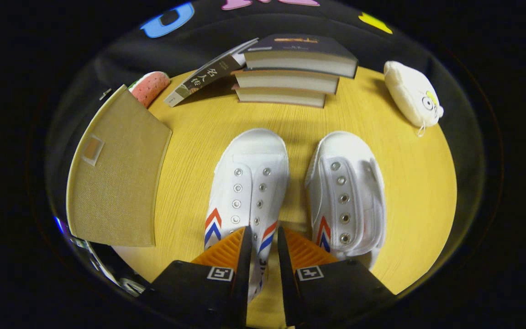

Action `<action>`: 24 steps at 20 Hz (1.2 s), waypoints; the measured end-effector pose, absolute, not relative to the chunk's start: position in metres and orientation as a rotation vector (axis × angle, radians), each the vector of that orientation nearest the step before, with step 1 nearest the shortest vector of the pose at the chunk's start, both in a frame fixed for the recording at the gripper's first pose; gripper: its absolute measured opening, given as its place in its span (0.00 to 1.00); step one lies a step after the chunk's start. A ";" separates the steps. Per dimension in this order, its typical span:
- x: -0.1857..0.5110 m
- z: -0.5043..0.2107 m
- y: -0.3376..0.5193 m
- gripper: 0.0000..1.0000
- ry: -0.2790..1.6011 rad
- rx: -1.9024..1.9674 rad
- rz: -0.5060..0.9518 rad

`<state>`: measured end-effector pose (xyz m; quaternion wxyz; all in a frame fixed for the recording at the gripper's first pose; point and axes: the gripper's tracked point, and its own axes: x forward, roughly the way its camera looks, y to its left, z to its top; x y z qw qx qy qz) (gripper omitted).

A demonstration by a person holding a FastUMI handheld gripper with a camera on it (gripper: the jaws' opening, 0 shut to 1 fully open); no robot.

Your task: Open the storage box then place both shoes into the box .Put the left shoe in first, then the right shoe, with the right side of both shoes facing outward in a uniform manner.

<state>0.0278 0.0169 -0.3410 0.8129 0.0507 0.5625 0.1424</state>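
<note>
While the gripper [263, 237] pinches the left shoe [247, 192] by its soft canvas collar, the light right shoe [347, 192] waits alongside, and the closed storage box [117, 183] sits far left on the surface [409, 183].
</note>
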 end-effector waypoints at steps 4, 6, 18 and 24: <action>0.026 -0.342 0.022 0.21 1.226 0.212 0.281; 0.028 -0.342 0.022 0.18 1.211 0.214 0.282; -0.003 -0.321 0.039 0.05 1.231 0.402 0.262; -0.005 -0.280 0.046 0.05 1.152 0.506 0.264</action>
